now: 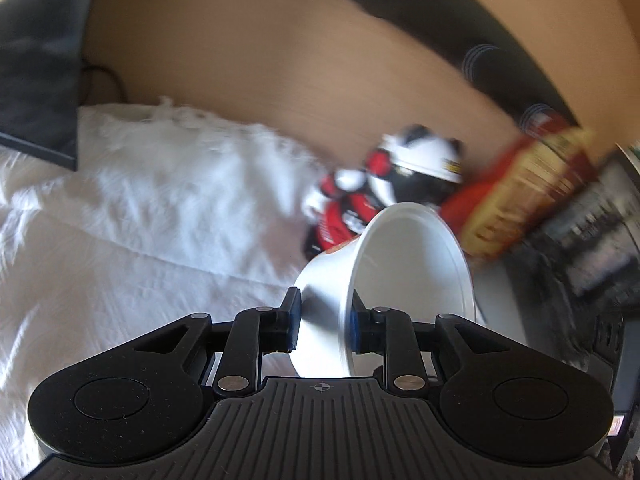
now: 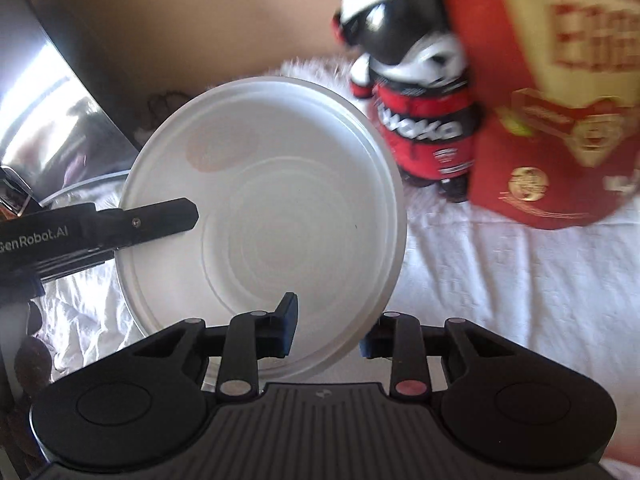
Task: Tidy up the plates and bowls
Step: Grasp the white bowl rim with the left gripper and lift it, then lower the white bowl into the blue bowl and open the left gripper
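Left gripper [image 1: 325, 322] clamped across the wall of a white bowl [image 1: 404, 280], one pad outside, one inside, bowl tipped on its side. Right gripper [image 2: 328, 330] closed onto the near rim of the same bowl [image 2: 264, 200], the left one's finger reaching in from the left side of that view. Risk of a thin wall buckling or slipping if the two pull unevenly. Close behind on the white cloth [image 1: 120, 220]: a panda figure [image 2: 416, 92] and a red box [image 2: 560, 100], easy to knock over.
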Demonstrator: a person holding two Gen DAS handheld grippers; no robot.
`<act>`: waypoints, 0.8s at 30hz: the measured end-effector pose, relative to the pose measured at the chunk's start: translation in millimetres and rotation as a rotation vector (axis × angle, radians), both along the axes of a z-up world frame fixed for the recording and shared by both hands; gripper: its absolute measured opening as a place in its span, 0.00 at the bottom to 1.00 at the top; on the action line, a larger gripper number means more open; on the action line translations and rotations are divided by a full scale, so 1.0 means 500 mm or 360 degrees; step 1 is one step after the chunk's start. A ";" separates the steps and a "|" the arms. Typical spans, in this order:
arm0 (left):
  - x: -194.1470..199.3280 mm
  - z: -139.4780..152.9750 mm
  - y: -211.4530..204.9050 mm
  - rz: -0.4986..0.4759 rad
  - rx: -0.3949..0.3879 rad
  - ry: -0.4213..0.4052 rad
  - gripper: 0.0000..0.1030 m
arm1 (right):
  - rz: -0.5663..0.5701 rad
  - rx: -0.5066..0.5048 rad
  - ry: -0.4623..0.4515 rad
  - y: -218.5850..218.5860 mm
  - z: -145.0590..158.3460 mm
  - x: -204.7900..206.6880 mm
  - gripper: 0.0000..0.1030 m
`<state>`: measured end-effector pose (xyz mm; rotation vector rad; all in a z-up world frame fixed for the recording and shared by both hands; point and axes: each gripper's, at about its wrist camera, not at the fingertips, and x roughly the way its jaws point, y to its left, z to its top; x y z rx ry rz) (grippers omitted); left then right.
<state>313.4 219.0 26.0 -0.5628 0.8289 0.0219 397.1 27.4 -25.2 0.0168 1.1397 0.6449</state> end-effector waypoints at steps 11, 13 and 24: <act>-0.077 -0.018 -0.155 -0.0312 0.0044 0.0193 0.23 | -0.0119 -0.0019 -0.0101 -0.185 0.064 -0.122 0.29; -0.095 -0.034 -0.178 -0.0370 0.0036 0.0228 0.23 | -0.0131 -0.0048 -0.0102 -0.215 0.063 -0.142 0.29; -0.148 -0.124 -0.232 -0.0488 0.0025 0.0430 0.22 | -0.0168 -0.0201 0.0020 -0.255 -0.028 -0.229 0.29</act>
